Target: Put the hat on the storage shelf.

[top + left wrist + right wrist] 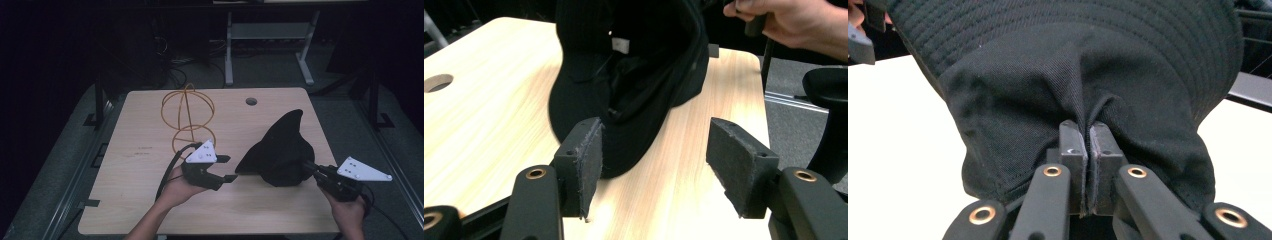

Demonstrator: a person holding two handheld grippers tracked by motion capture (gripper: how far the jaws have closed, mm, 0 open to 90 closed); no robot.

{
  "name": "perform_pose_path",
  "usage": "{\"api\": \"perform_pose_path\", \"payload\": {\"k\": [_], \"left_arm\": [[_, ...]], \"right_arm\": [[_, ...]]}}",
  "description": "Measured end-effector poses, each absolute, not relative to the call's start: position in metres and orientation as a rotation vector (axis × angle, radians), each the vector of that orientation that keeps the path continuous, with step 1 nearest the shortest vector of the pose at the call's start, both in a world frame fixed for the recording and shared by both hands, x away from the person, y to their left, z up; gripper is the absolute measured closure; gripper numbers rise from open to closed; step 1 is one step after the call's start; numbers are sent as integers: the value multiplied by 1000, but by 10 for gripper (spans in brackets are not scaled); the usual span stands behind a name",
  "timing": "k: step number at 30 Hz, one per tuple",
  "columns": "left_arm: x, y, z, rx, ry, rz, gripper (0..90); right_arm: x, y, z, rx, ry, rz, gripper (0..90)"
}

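The right tongs (1090, 142) pinch a fold of the black bucket hat's (282, 150) crown, lifting it off the tabletop (145, 150), while the left tongs (654, 155) stand spread just beside its brim. The cloth looks soft, light and floppy, so I judge the stitched brim edge the surest hold

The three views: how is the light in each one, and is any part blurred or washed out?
High view: the table is lit, the room behind it is very dark, and the black hat shows little detail. Left gripper view: the hat's near edge looks slightly blurred; the wood grain is clear. Right gripper view: the table is washed out to near white, while the hat's weave is sharp around the right gripper.
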State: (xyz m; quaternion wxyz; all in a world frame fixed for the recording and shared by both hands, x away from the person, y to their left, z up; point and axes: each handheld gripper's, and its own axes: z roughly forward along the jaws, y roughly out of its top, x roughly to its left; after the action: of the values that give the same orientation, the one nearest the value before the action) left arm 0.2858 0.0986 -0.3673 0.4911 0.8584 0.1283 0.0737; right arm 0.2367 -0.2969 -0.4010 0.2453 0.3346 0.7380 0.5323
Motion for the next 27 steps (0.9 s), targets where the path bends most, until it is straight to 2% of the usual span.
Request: {"api": "perform_pose_path", "payload": {"k": [17, 27], "left_arm": [[275, 141, -403, 2054, 440, 176, 305], [273, 150, -413, 2062, 439, 185, 281]], "right_arm": [[246, -292, -349, 835, 1963, 1501, 867], [258, -283, -327, 815, 1952, 1558, 867]]}}
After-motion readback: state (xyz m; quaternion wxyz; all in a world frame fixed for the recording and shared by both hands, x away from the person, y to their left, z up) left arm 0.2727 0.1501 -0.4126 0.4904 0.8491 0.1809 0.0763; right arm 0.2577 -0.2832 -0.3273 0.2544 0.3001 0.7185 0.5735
